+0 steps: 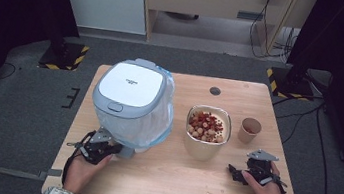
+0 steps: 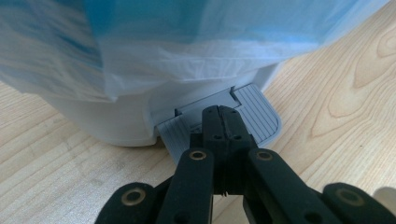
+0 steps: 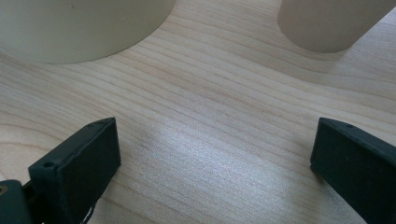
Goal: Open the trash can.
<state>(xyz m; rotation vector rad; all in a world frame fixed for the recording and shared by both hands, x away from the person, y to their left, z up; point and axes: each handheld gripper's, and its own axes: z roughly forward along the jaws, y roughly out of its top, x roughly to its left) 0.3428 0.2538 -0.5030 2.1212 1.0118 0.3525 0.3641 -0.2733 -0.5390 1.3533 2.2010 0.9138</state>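
Left tongs (image 2: 223,114) closed, tips on bin pedal (image 2: 261,119); right tongs (image 3: 210,154) open over table (image 3: 210,93).

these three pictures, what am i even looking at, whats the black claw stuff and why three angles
A person sits at a wooden table holding a hand-operated two-jaw gripper in each hand. The wide picture comes from a fixed camera above, looking down. The other two come from small cameras riding on the grippers, looking along their black jaws.

The left gripper has its jaws closed together, tips on the grey foot pedal of a small white pedal bin lined with a bluish plastic bag. The bin lid is down.

The right gripper rests with its jaws wide apart over bare table, holding nothing.

Also on the table: a cream bowl of reddish and pale round pieces, possibly fruit or nuts, and a small brown paper cup beside it.
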